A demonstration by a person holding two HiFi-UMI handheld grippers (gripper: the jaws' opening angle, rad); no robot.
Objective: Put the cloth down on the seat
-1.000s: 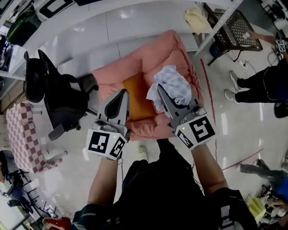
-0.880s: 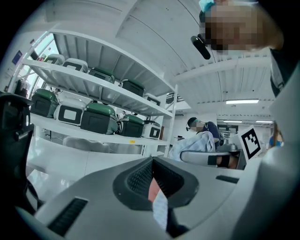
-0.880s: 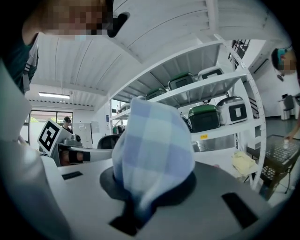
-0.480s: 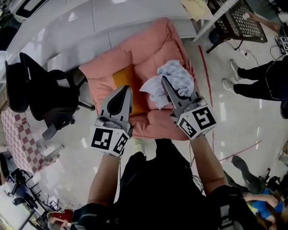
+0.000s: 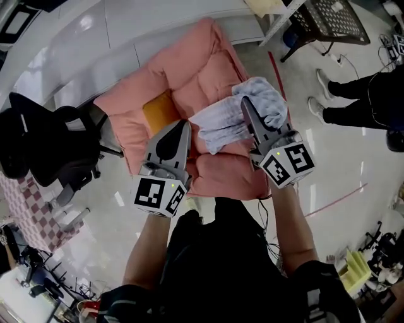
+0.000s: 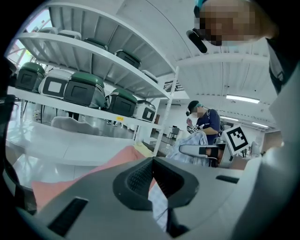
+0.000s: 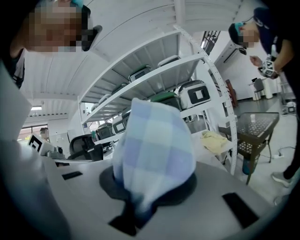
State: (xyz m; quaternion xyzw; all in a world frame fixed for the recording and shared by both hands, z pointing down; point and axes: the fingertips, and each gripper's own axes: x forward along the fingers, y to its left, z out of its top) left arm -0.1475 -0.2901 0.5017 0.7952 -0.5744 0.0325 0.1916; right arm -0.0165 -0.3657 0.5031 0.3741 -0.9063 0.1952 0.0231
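Observation:
A light blue checked cloth (image 5: 237,113) hangs over the pink cushioned seat (image 5: 189,76). My right gripper (image 5: 245,102) is shut on its bunched upper part. In the right gripper view the cloth (image 7: 154,145) bulges out over the jaws and hides their tips. One end of it spreads left toward my left gripper (image 5: 184,126), which hovers over the seat's front with its jaws together. In the left gripper view the jaws (image 6: 152,161) meet in a line and a strip of checked cloth (image 6: 159,206) shows through the slit lower down. Whether that gripper touches the cloth I cannot tell.
An orange cushion (image 5: 161,110) lies on the seat. A black office chair (image 5: 44,145) stands to the left. A person's legs (image 5: 353,101) and a dark mesh basket (image 5: 328,19) are to the right. Shelves with green-lidded boxes (image 6: 84,89) stand behind.
Both grippers have moved farther over the seat. The cloth, bunched at the right gripper before, now spreads left toward the left gripper's tip.

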